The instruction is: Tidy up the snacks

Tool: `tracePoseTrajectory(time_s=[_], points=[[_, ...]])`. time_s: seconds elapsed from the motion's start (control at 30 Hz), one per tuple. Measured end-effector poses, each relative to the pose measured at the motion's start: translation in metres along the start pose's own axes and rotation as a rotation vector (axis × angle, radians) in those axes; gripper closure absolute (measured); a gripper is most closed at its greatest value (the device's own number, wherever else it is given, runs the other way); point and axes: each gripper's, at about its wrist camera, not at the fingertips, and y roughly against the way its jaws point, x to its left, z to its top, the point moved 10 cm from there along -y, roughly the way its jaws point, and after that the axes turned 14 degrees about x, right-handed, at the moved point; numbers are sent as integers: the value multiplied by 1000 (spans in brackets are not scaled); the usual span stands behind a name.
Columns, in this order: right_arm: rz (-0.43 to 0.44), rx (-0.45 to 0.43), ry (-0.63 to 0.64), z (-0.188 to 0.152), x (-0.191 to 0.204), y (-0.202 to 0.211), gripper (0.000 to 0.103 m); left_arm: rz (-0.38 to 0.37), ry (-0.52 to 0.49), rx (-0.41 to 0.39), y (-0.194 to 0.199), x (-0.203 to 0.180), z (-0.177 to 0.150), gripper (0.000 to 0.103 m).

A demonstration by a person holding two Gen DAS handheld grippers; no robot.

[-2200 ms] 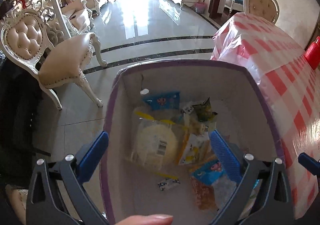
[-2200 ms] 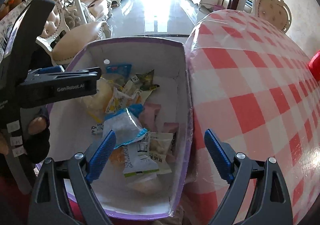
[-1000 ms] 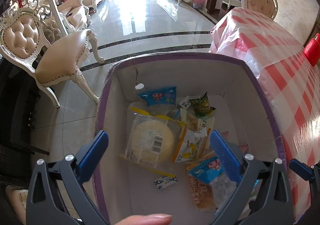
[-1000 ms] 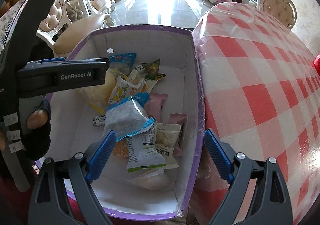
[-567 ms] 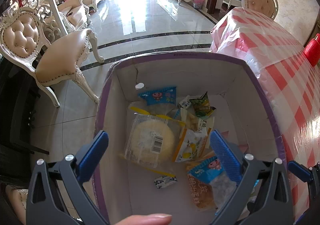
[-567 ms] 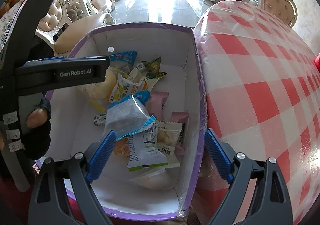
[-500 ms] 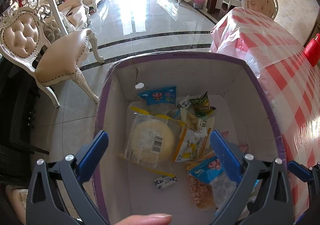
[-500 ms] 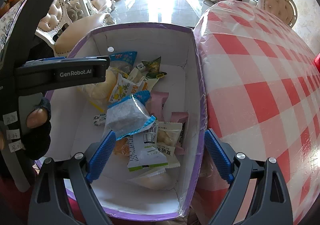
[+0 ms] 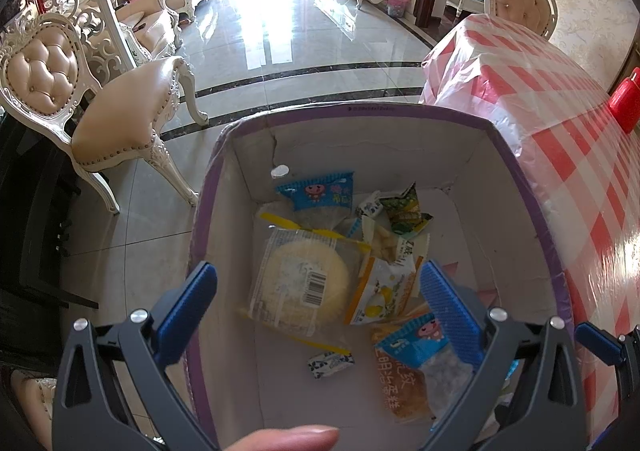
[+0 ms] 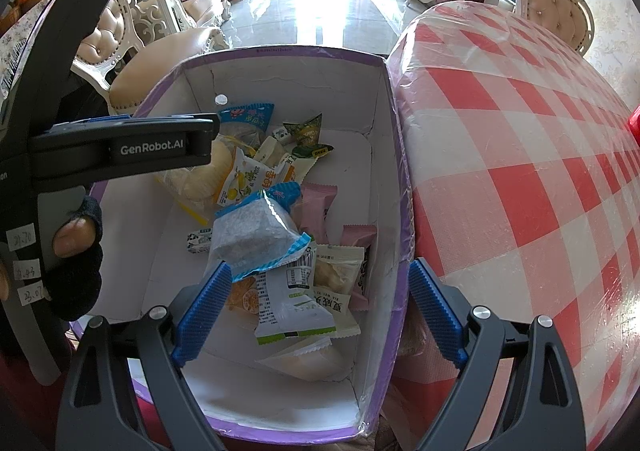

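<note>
A purple-rimmed white box (image 9: 360, 111) (image 10: 280, 51) sits beside the checked table and holds several loose snack packets. Among them are a round cake in clear wrap (image 9: 302, 281), a blue-topped packet (image 9: 316, 193) (image 10: 256, 231) and pink packets (image 10: 318, 203). My left gripper (image 9: 320, 295) hovers open above the box with nothing between its fingers. My right gripper (image 10: 316, 307) is also open and empty, over the near end of the box. In the right wrist view the left gripper's body (image 10: 120, 149) shows at the left, held by a gloved hand (image 10: 76, 251).
A table with a red and white checked cloth (image 10: 520, 171) (image 9: 560, 123) stands right of the box. A red object (image 9: 626, 103) lies on it at the far right. A cream upholstered chair (image 9: 120, 123) stands left of the box on the tiled floor.
Between 2.2 s and 1 s ago both views shifted slightly over the box. Since then nothing has visibly moved; both grippers stay open.
</note>
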Motion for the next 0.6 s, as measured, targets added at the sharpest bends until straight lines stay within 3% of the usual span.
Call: tracePoseTrajectory(time_s=[0.6], points=[[0,0,0,0,0,0,16,-6,10,15,-6,5,-2,1]])
